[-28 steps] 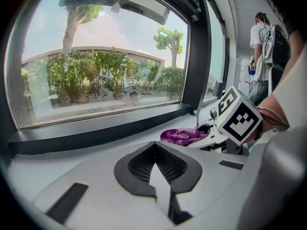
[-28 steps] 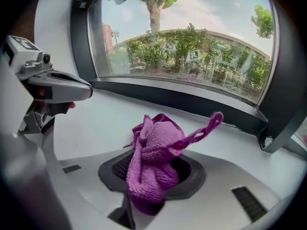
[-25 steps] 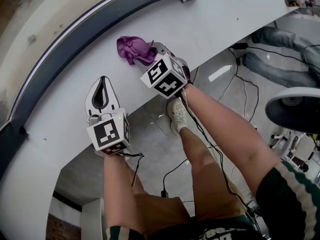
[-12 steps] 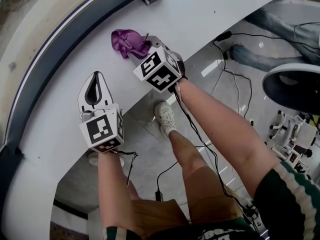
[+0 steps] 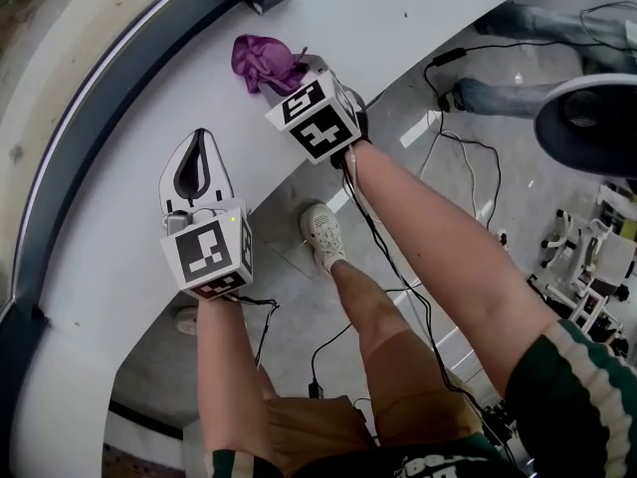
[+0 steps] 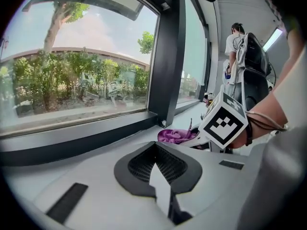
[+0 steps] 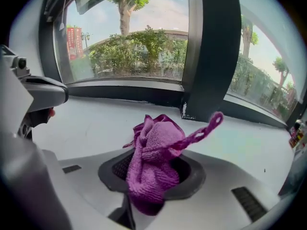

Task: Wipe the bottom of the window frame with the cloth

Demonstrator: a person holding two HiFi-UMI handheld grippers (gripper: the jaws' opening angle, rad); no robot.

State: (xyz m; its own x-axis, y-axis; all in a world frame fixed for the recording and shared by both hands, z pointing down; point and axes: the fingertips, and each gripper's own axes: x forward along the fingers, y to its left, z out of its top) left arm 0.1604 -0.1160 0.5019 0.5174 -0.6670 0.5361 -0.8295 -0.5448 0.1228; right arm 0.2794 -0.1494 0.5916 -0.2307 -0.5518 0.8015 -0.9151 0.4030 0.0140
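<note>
Nearest, both forearms reach out over the sill's front edge, with floor and loose cables below that edge. The left claw sits over the white sill with its jaws pressed together and nothing between them. Bare sill lies on either side of it and ahead of it, up to the dark bottom rail of the window frame.

To its right and farther along, the right claw pinches the purple cloth, which is bunched into a lump standing up out of the jaws, one thin strand sticking out to the right (whether the lump touches the sill cannot be told). The cloth is over the sill, apart from the rail, with a strip of bare white surface between them.

Beyond it the rail runs straight across, and a dark upright post rises from it just right of the cloth, its foot meeting the sill. The sill goes on clear past the post. Through the glass stand trees and shrubs.
</note>
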